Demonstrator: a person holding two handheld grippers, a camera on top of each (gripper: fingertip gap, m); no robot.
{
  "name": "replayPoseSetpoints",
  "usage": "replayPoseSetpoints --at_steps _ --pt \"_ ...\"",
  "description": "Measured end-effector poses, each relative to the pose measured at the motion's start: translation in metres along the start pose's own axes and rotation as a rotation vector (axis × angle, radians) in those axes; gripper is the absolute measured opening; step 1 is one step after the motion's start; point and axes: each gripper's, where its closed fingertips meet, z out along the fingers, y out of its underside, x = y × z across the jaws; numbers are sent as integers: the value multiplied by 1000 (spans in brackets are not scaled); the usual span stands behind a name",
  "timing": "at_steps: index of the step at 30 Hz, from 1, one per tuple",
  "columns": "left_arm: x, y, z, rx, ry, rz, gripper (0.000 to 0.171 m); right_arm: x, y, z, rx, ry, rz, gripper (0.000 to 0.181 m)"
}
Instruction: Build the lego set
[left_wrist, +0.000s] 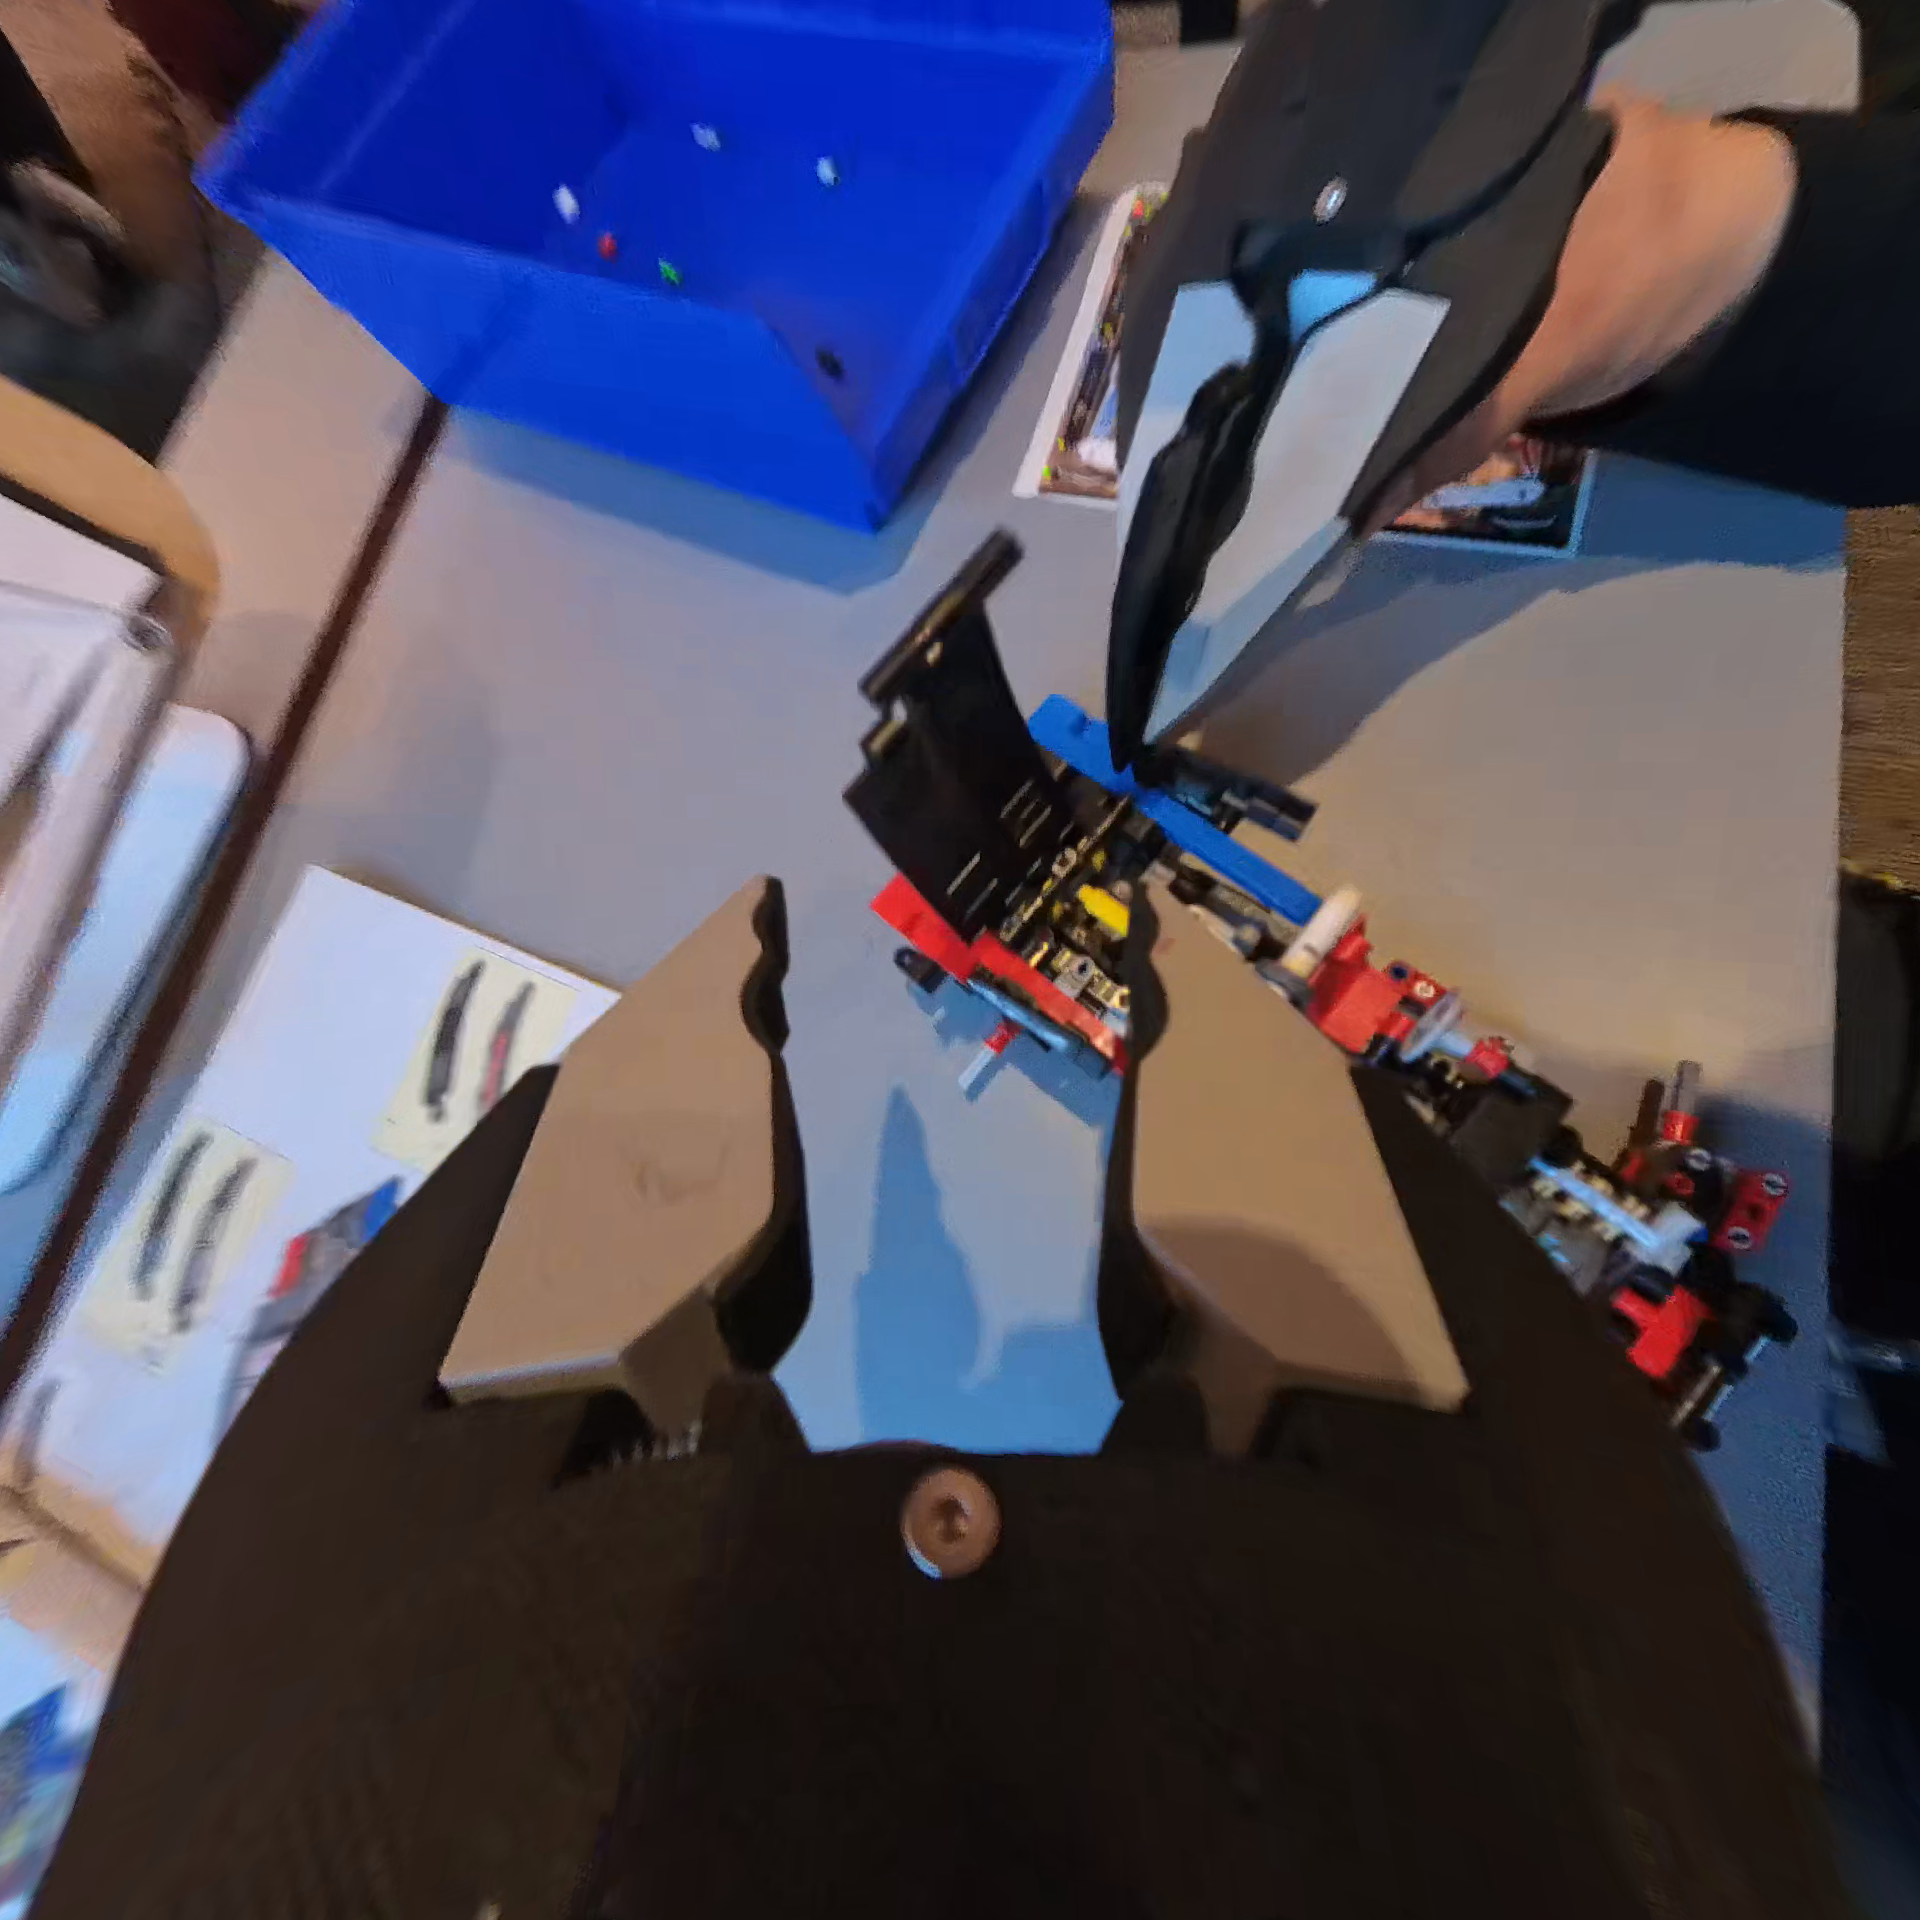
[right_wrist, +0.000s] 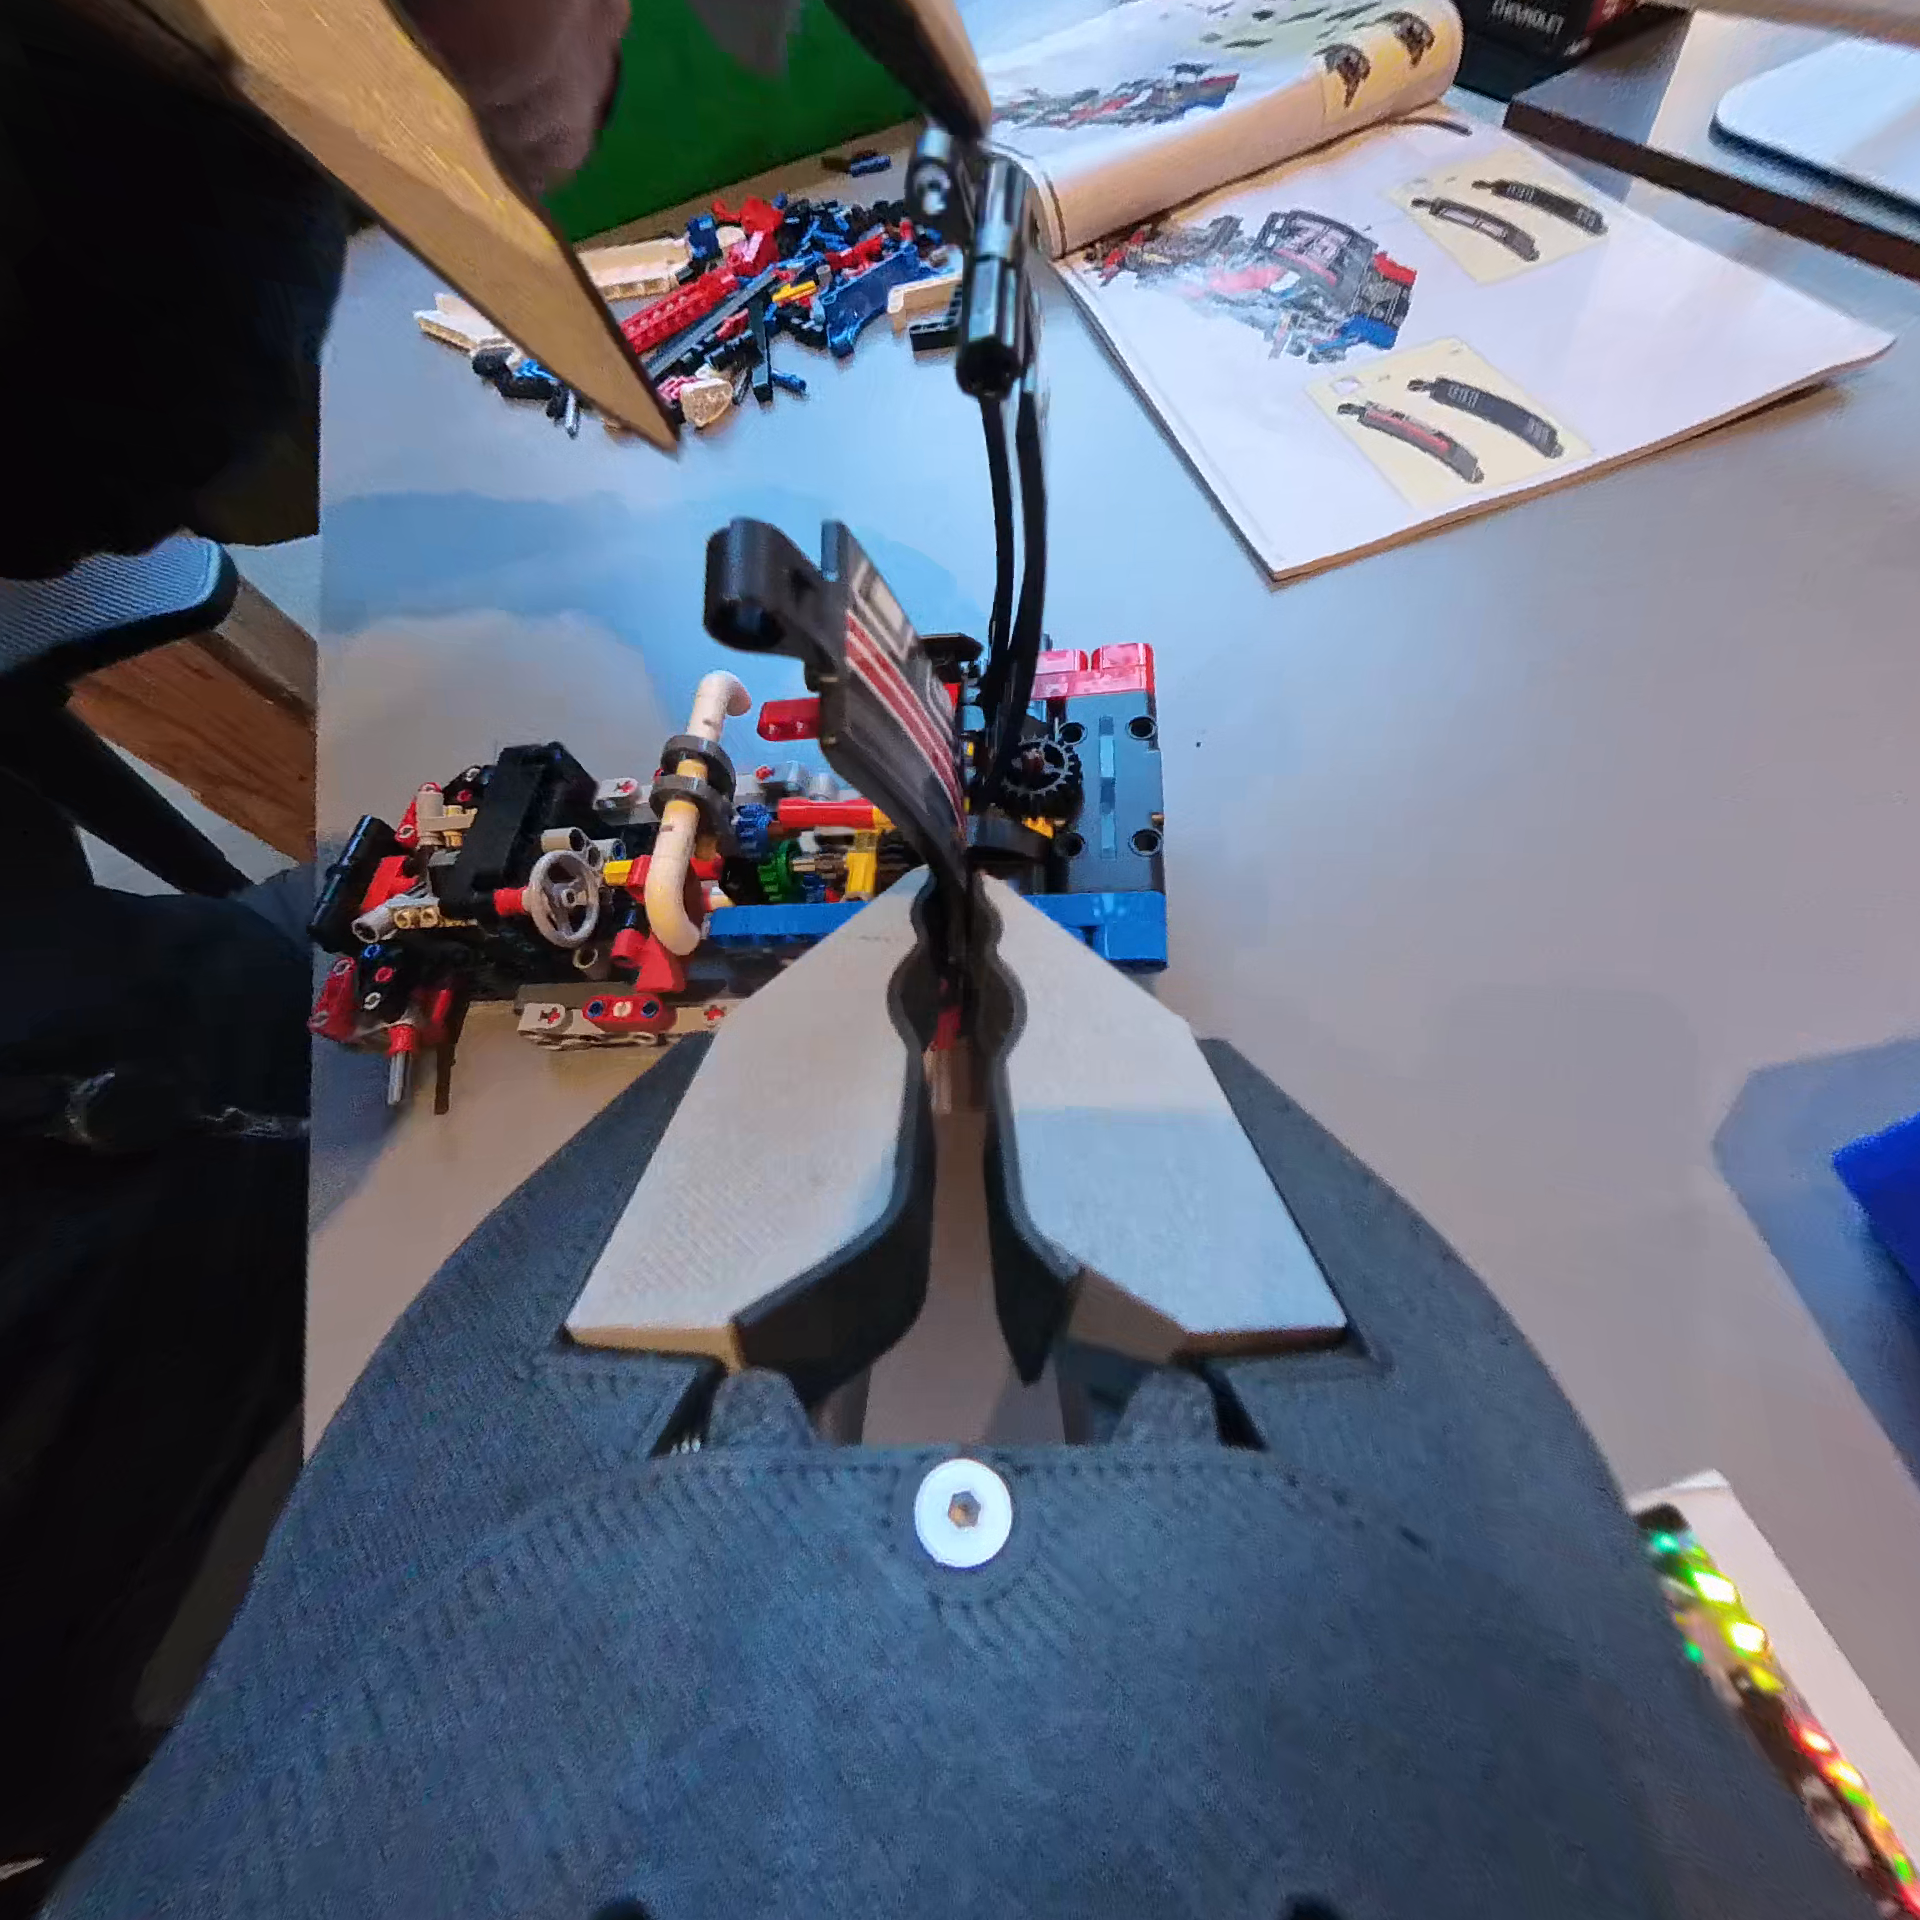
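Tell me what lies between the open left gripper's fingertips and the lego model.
Only bare grey table, seen in the left wrist view. The left gripper is open and empty; its right fingertip overlaps the lego model in the picture, contact unclear.

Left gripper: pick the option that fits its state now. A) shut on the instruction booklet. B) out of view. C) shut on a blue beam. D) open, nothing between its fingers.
D: in the left wrist view the left gripper has its two fingers spread wide with only grey table showing between them, while the right gripper is the one closed down at the lego model.
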Motion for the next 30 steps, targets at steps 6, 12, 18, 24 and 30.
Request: replayPoseSetpoints --at_steps 6,12,18,24,30 --pt "-5 32 49 -56 102 -48 84 5 -2 1 -24 13 -2 0" --pt "1 36 80 -87 128 34 84 5 1 2 -32 28 -20 0" --pt "3 30 82 -66 158 29 73 4 5 5 -25 25 -5 0" --pt "10 31 82 -79 216 11 60 3 11 5 -69 48 -61 0" --pt "14 35 83 -124 259 22 53 3 12 5 -157 58 -93 0"
